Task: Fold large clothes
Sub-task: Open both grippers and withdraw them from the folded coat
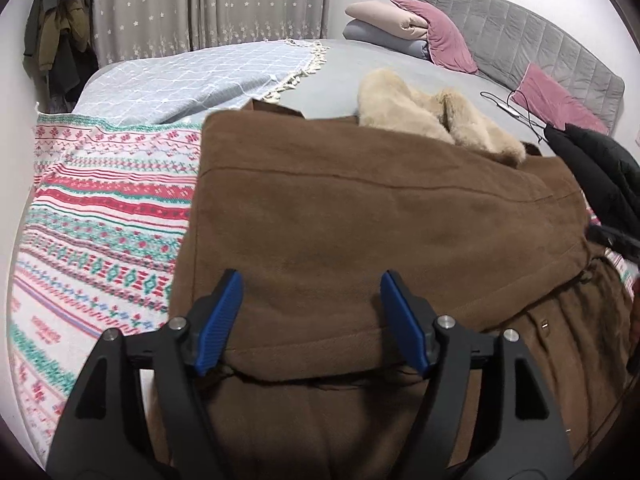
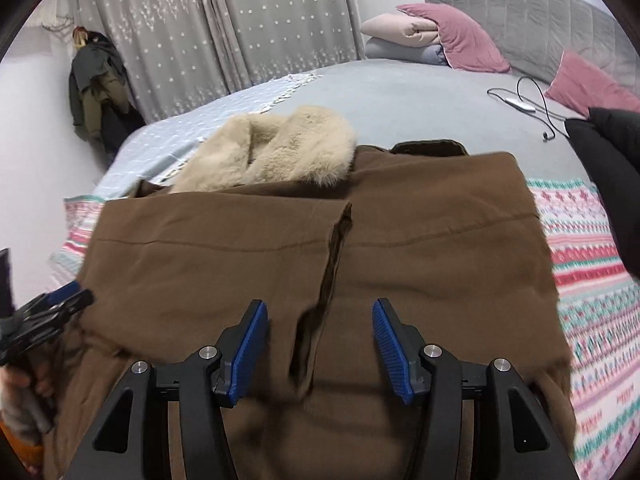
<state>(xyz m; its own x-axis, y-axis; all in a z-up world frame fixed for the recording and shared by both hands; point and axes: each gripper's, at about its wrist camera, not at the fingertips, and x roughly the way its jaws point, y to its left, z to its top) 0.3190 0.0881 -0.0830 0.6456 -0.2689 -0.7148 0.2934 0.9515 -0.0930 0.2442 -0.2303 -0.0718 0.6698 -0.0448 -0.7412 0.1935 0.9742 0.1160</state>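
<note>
A large brown coat point(image 1: 380, 220) with a cream fur collar point(image 1: 420, 116) lies folded on the bed; it also shows in the right wrist view point(image 2: 420, 248) with its collar point(image 2: 280, 148) at the far end. My left gripper point(image 1: 312, 284) is open and empty, just above the coat's near left part. My right gripper point(image 2: 318, 312) is open and empty over the coat's near edge, where a sleeve fold point(image 2: 332, 264) runs. The left gripper also shows in the right wrist view point(image 2: 60, 300) at the coat's left side.
A patterned pink and teal blanket point(image 1: 100, 240) covers the bed under the coat. A black garment point(image 1: 600, 168) lies at the right. Pillows point(image 1: 440, 32), a grey headboard point(image 1: 540, 36) and a cable point(image 2: 528, 104) are at the far end. Clothes hang by the curtain point(image 1: 60, 40).
</note>
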